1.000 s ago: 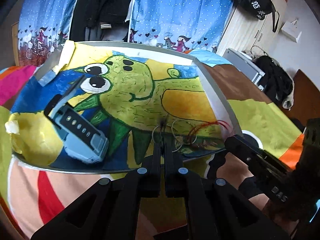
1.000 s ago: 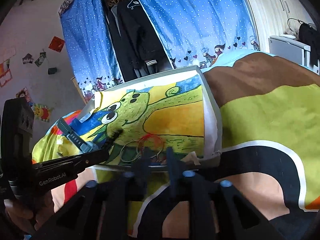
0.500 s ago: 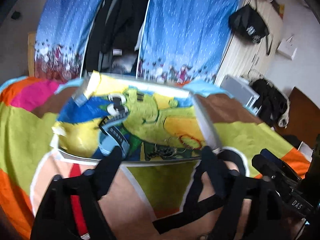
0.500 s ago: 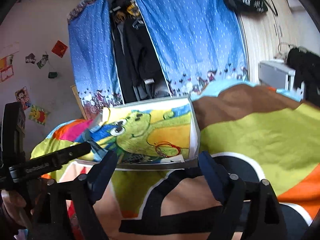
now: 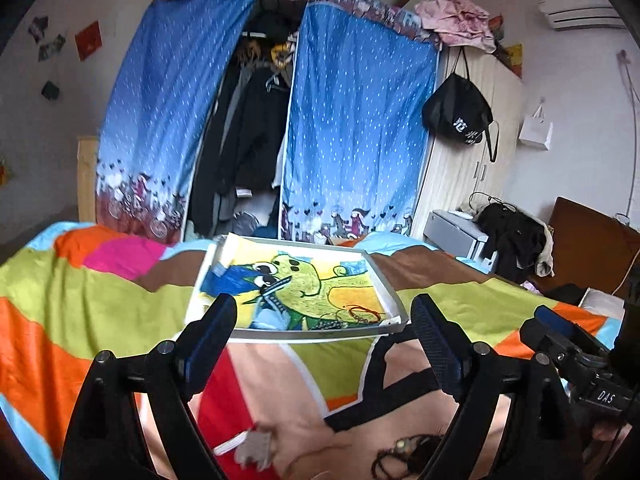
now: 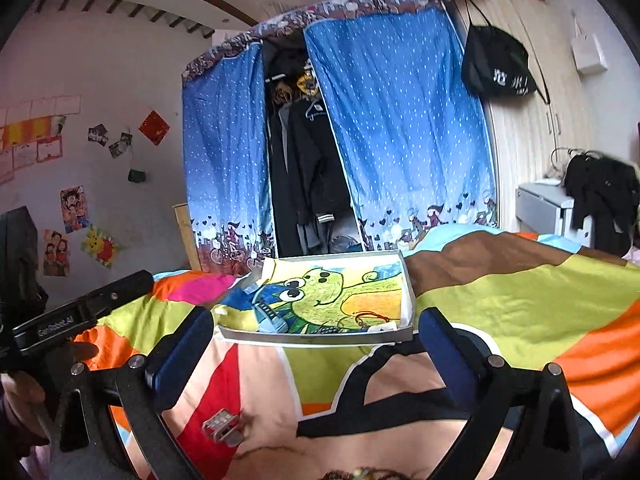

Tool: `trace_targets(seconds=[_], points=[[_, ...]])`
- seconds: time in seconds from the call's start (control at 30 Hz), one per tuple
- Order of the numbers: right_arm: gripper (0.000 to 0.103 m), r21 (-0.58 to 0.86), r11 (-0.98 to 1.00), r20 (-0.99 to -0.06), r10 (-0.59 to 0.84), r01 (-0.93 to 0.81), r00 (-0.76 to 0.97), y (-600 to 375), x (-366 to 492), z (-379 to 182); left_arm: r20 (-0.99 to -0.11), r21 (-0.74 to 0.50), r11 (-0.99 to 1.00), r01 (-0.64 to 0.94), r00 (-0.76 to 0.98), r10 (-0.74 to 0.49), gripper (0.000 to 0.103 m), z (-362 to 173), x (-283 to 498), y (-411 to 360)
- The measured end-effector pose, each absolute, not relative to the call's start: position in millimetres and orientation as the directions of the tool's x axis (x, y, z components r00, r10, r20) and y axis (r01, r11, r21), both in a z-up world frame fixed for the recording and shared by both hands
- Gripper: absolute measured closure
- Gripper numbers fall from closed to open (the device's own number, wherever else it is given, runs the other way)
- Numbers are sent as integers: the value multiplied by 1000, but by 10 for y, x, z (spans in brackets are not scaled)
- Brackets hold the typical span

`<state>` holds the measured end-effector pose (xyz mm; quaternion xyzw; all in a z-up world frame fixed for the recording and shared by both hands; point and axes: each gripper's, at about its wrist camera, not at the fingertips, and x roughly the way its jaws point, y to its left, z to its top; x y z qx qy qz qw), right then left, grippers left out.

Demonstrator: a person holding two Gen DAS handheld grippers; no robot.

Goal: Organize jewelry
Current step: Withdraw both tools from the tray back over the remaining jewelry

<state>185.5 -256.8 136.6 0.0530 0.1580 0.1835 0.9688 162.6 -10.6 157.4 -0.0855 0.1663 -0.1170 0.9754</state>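
Note:
A shallow grey tray (image 5: pixel 320 335) (image 6: pixel 316 338) lined with a green dinosaur drawing rests on the bedspread. In it lie a blue-grey watch (image 5: pixel 267 301) (image 6: pixel 265 313), a red string bracelet (image 5: pixel 362 312) (image 6: pixel 370 315) and thin hoops (image 5: pixel 337 317). My left gripper (image 5: pixel 324 338) is open and empty, well back from the tray's near wall. My right gripper (image 6: pixel 314 354) is also open and empty, short of the same wall. A dark bead bracelet (image 5: pixel 404 453) (image 6: pixel 360 473) lies on the bed below both grippers.
The colourful bedspread (image 5: pixel 100 300) spreads around the tray. A small clear clip-like piece (image 6: pixel 222 426) and a pale scrap (image 5: pixel 250 447) lie near me. A hand (image 6: pixel 24 394) holds the left gripper's handle. A blue curtained wardrobe (image 5: pixel 352 128) stands behind the bed.
Both grippers have pulled back and up from the tray and have opened wide. The hoops and red bracelet stay in the tray's near right corner.

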Motion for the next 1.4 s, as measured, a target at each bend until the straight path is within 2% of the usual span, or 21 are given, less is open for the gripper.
trace_targets(seconds=[0.17,0.37,0.53,0.8,1.07,1.4], points=[[0,164,928,-282,370,-335,885,-2477,1461,1307,-290,-212,952,220,916,-277,18,1549,1209,42],[0,156,941,-285,335,-302,898,-2389,1077,1136,-305,-157,970,186,925,-227,18,1367,868,184],[0,128,964,-303,263,-234,916,-2332,876,918,-310,-163,978,132,934,-177,18,1125,669,383],[0,204,944,-447,326,-260,833,-2313,905,498,-443,-97,985,145,880,-173,18,654,651,511],[0,215,937,-555,351,-277,754,-2204,977,120,-586,-99,979,176,785,-200,18,158,810,473],[0,225,947,-672,322,-231,667,-2222,1161,-372,-691,-101,974,202,690,-215,18,-201,1188,376]])
